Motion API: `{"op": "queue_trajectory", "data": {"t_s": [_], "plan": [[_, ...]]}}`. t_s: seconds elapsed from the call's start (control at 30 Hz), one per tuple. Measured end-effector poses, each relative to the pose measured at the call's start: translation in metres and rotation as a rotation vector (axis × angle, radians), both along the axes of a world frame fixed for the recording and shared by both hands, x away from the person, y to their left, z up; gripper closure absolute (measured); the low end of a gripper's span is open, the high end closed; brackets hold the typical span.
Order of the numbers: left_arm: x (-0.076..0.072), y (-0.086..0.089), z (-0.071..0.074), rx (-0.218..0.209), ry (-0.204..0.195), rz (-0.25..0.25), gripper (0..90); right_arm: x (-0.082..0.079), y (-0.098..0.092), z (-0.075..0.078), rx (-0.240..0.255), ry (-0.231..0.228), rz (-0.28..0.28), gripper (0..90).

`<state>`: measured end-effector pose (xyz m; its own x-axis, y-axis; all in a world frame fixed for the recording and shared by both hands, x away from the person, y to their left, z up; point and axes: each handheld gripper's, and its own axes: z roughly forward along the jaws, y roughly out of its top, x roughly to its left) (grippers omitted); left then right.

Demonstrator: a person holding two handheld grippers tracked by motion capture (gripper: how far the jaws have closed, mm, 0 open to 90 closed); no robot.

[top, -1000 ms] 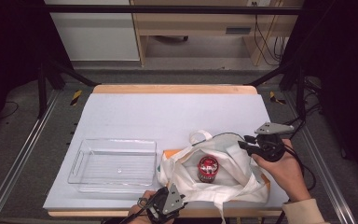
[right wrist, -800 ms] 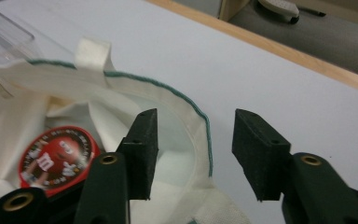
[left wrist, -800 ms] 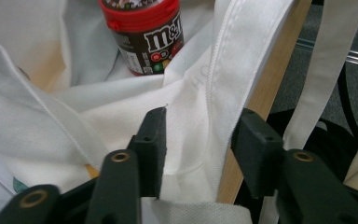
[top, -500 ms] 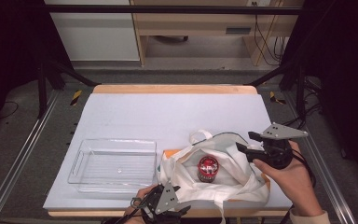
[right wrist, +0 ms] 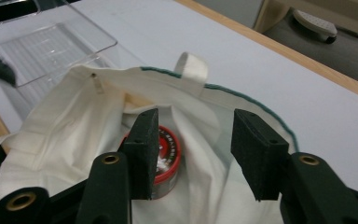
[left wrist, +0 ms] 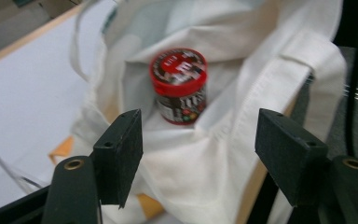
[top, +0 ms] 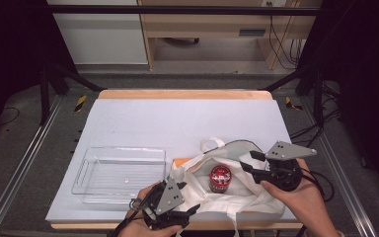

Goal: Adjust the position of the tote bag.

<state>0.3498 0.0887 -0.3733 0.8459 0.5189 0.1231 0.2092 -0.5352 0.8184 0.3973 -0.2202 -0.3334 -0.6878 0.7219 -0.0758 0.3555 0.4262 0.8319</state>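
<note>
A white cloth bag (top: 237,195) with a green-edged rim lies open at the table's near right. A red-lidded candy jar (top: 220,177) stands inside it, also seen as the jar (left wrist: 178,84) and the jar (right wrist: 168,161). My left gripper (top: 187,207) hovers at the bag's near left corner; its jaws have just been opening and stand open over the cloth (left wrist: 200,140) without pressing it. My right gripper (top: 249,162) hangs at the bag's right rim, pointing left. Its jaws have just been closing but stand open (right wrist: 196,126) above the bag's mouth, gripping nothing.
A clear plastic tray (top: 86,170) sits to the left of the bag. An orange flat piece (top: 181,161) peeks out from under the bag. The bag's strap loop (right wrist: 191,66) sticks up at its far rim. The table's wooden edge (top: 182,94) runs along the back.
Both grippers have lifted a little. The right one has drawn slightly back to the right from the bag's rim. The left jaws now stand wider. The bag and jar have stayed put.
</note>
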Motion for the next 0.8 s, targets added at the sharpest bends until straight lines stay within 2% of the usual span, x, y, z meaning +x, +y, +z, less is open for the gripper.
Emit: {"op": "queue_trajectory", "data": {"t_s": [0.07, 0.17, 0.27, 0.37, 0.43, 0.53, 0.67, 0.77, 0.8], "plan": [[0.009, 0.000, 0.006, -0.003, -0.013, 0.013, 32.4, -0.003, 0.005, -0.001, -0.019, 0.006, 0.010, 52.5], [0.024, 0.001, 0.013, -0.005, -0.021, 0.038, 33.4, -0.006, 0.010, -0.004, -0.022, 0.022, 0.027, 53.0], [0.040, 0.002, 0.023, 0.010, -0.040, 0.062, 35.4, -0.007, 0.012, -0.006, -0.028, 0.033, 0.037, 53.5], [0.059, -0.003, 0.026, 0.032, -0.022, 0.062, 37.4, -0.008, 0.012, -0.008, -0.038, 0.040, 0.035, 55.0], [0.067, -0.008, 0.025, 0.055, -0.025, 0.052, 38.7, -0.010, 0.013, -0.009, -0.039, 0.041, 0.041, 55.5], [0.082, -0.018, 0.015, 0.054, -0.002, 0.037, 40.6, -0.013, 0.013, -0.012, -0.048, 0.049, 0.045, 55.9], [0.098, -0.029, 0.001, 0.093, 0.024, 0.037, 45.2, -0.018, 0.012, -0.021, -0.073, 0.055, 0.049, 56.2], [0.107, -0.032, -0.006, 0.131, 0.014, 0.072, 51.3, -0.021, 0.009, -0.029, -0.083, 0.066, 0.048, 56.6], [0.110, -0.033, -0.008, 0.134, 0.028, 0.081, 54.0, -0.021, 0.008, -0.032, -0.089, 0.071, 0.043, 56.8]]}}
